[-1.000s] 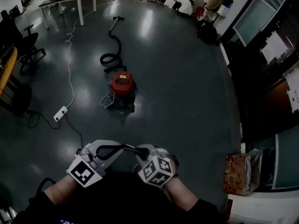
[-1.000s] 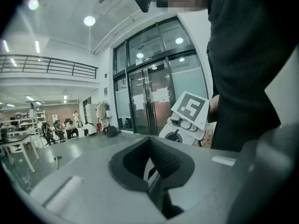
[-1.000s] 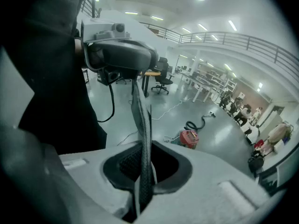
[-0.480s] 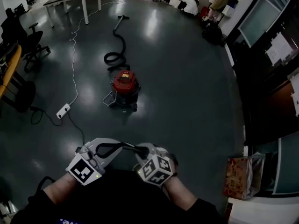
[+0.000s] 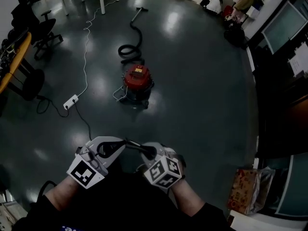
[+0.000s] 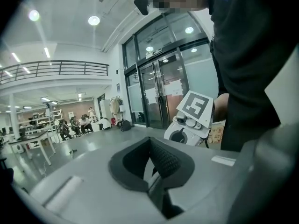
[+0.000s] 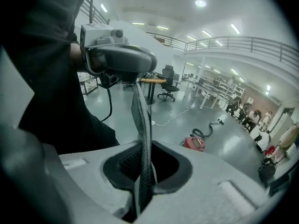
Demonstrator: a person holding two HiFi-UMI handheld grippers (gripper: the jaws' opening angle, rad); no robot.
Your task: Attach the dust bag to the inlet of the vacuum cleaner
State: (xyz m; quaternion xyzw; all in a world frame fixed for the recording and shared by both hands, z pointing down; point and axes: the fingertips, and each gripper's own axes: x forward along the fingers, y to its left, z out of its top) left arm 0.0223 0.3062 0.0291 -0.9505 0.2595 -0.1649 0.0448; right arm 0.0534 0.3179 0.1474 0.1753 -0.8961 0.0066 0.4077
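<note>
Two grippers sit close together just in front of the person's body, w/ the dust bag (image 7: 140, 120) strung between them. It shows edge-on, as a thin dark strip. On the right gripper (image 7: 142, 176) the fingers are nearly together, pinching one end of the bag. On the left gripper (image 6: 153, 171) the fingers are pressed tight together. The right gripper view shows the strip's other end running into them, so prob. pinching that end too, though its own view doesn't show the strip clearly.

Beyond the hands is floor (image 5: 202, 105). The vacuum cleaner (image 5: 138, 83), red, stands well apart from them, hose (image 5: 130, 47) coiled behind it, cord (image 5: 84, 57) running by a power strip (image 5: 70, 101) to its left. Inlet can't be made out from here. So the bag's nowhere near it, and attaching isn't begun.

Risks, as I judge them:
- Bag's thin & limp, held only at 2 edges. Pulling the hands apart could slip it from a pinch or tear it.
- Letting them close in slackens it & it folds.
- Cord + hose could snag feet on the approach.
- Bag's opening may face the wrong way at the inlet, needing a regrip.
</note>
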